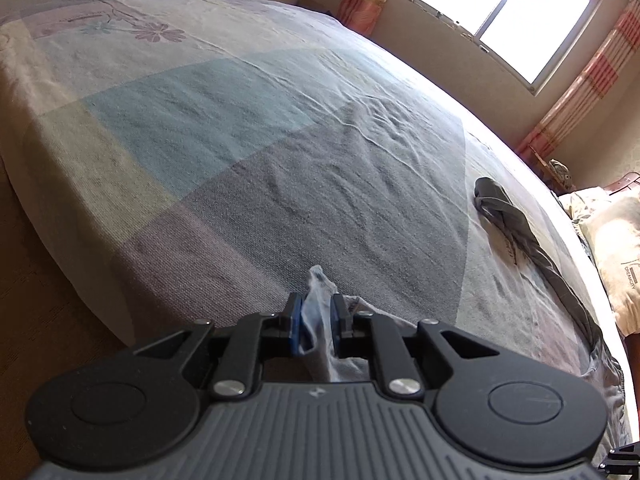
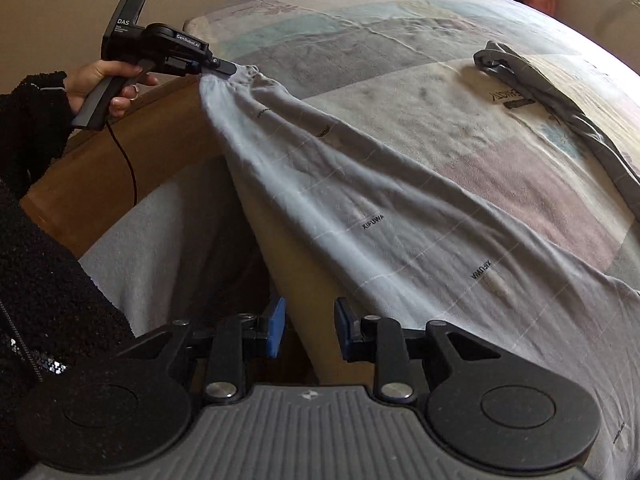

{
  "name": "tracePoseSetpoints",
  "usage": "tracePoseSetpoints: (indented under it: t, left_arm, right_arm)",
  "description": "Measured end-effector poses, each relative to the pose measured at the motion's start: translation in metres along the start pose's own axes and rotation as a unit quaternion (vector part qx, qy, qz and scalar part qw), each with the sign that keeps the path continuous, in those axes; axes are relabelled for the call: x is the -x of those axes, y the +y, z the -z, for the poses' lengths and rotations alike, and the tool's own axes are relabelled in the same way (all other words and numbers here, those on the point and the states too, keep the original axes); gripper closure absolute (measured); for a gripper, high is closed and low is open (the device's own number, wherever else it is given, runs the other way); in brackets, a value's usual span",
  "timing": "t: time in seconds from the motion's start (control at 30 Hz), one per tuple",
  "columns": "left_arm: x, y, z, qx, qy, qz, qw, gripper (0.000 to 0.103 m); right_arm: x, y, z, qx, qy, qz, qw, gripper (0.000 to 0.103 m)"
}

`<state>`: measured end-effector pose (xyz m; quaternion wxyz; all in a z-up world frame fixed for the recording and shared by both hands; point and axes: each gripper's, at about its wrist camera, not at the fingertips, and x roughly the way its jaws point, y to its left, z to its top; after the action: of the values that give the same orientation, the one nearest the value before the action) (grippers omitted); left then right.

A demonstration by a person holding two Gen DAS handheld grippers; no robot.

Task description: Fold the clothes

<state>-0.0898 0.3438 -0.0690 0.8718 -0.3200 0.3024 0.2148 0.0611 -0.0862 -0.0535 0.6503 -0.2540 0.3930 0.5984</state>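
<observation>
A pale grey-blue garment (image 2: 360, 200) printed with small "XIFUWA" words stretches over the near corner of the bed. In the right wrist view my left gripper (image 2: 224, 68) is shut on its gathered edge at the upper left, held by a person's hand (image 2: 108, 80). The left wrist view shows the same bunched cloth (image 1: 316, 320) pinched between the blue pads of my left gripper (image 1: 316, 322). My right gripper (image 2: 310, 328) sits low at the garment's lower edge, its jaws narrowly apart with no cloth pinched between them. A second, dark grey garment (image 1: 500, 216) (image 2: 520, 72) lies crumpled further along the bed.
The bed has a patchwork sheet (image 1: 240, 140) and a wooden frame (image 2: 120, 160) on its near side. A pillow (image 1: 612, 248) lies at the right edge below a curtained window (image 1: 504, 12). A black fuzzy sleeve (image 2: 40, 240) and a cable (image 2: 128, 168) are at the left.
</observation>
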Motion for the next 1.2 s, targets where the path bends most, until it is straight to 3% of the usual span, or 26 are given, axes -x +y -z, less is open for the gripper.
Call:
tracePoseSetpoints:
  t: [0.17, 0.27, 0.33, 0.43, 0.53, 0.6, 0.7, 0.8, 0.97, 1.07, 1.1, 1.2]
  left_arm:
    - [-0.003, -0.010, -0.011, -0.022, 0.001, 0.005, 0.9997, 0.090]
    - [-0.001, -0.019, -0.009, -0.037, 0.001, 0.018, 0.9992, 0.085]
    - [0.001, -0.028, -0.005, -0.058, 0.008, 0.024, 0.9980, 0.075]
    - [0.006, -0.049, 0.008, -0.122, 0.021, 0.025, 0.9920, 0.072]
    - [0.013, -0.077, 0.024, -0.211, 0.028, 0.027, 0.9767, 0.065]
    - [0.018, -0.101, 0.039, -0.286, 0.033, 0.032, 0.9570, 0.060]
    - [0.027, -0.132, 0.060, -0.369, 0.032, 0.057, 0.9272, 0.060]
    - [0.037, -0.155, 0.077, -0.421, 0.029, 0.097, 0.9014, 0.058]
    - [0.042, -0.175, 0.097, -0.432, 0.043, 0.145, 0.8892, 0.047]
    - [0.041, -0.180, 0.105, -0.436, 0.050, 0.143, 0.8870, 0.046]
    - [0.041, -0.180, 0.106, -0.438, 0.053, 0.142, 0.8863, 0.046]
    - [0.043, -0.178, 0.108, -0.444, 0.060, 0.142, 0.8828, 0.041]
  right_arm:
    - [-0.015, -0.020, -0.011, -0.008, -0.015, 0.031, 0.999, 0.072]
    - [-0.017, -0.028, -0.015, -0.019, -0.024, 0.028, 0.999, 0.072]
    - [-0.014, -0.025, -0.015, -0.002, -0.023, 0.036, 0.999, 0.071]
    - [-0.014, -0.015, -0.012, 0.046, -0.004, 0.068, 0.997, 0.071]
    - [-0.017, -0.005, -0.007, 0.101, 0.017, 0.099, 0.990, 0.072]
    - [-0.022, 0.002, -0.006, 0.138, 0.030, 0.117, 0.983, 0.073]
    - [-0.028, 0.009, -0.012, 0.178, 0.043, 0.129, 0.975, 0.077]
    - [-0.034, 0.013, -0.019, 0.215, 0.065, 0.144, 0.964, 0.093]
    - [-0.041, 0.017, -0.021, 0.253, 0.088, 0.146, 0.952, 0.094]
    - [-0.041, 0.021, -0.020, 0.261, 0.089, 0.155, 0.949, 0.102]
    - [-0.039, 0.023, -0.021, 0.259, 0.091, 0.153, 0.949, 0.102]
    - [-0.023, 0.028, -0.021, 0.231, 0.099, 0.094, 0.963, 0.102]
